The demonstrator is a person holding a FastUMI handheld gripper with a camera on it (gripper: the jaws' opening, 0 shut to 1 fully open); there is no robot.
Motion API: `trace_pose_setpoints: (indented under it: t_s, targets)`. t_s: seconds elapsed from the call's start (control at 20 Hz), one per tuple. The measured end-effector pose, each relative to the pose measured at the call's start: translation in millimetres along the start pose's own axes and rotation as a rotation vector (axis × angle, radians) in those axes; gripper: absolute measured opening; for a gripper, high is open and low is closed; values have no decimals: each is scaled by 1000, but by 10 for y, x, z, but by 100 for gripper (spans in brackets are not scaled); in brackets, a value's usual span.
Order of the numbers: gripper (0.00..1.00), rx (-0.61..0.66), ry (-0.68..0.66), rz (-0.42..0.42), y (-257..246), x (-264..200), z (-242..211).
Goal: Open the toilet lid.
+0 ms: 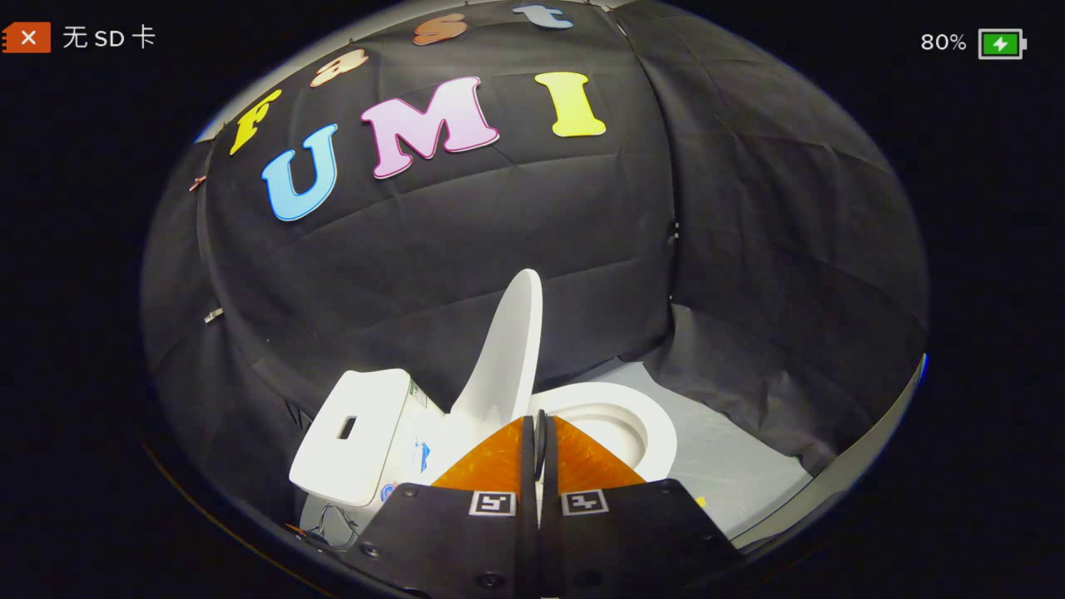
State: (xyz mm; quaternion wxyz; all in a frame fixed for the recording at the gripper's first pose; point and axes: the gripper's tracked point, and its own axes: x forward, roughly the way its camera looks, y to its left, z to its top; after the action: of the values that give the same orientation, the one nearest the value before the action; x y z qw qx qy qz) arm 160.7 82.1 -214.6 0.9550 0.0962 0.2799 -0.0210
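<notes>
Here we are seeing the gripper [539,428] with its fingers pressed together, pinching nothing. Just beyond them the toilet lid [509,345] is standing raised, tilting back over the tank [358,433], beside the open bowl [620,420] on the floor [732,457].

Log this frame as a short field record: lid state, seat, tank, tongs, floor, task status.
lid: white plastic toilet lid raised, standing near upright beyond the tongs
seat and bowl: white oval toilet seat down, bowl exposed
tank: white boxy toilet tank beside the lid, rectangular recess in its top
tongs: tongs with fingers together, holding nothing, just short of the lid's base
floor: pale grey floor sheet under the toilet
task status: lid appears open
</notes>
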Motion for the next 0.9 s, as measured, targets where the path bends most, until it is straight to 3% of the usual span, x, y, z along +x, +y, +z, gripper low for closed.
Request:
trace_pose_setpoints:
  t_s: [0.9]
  targets:
    - [6,-291,-185,41,1746,-399,-25]
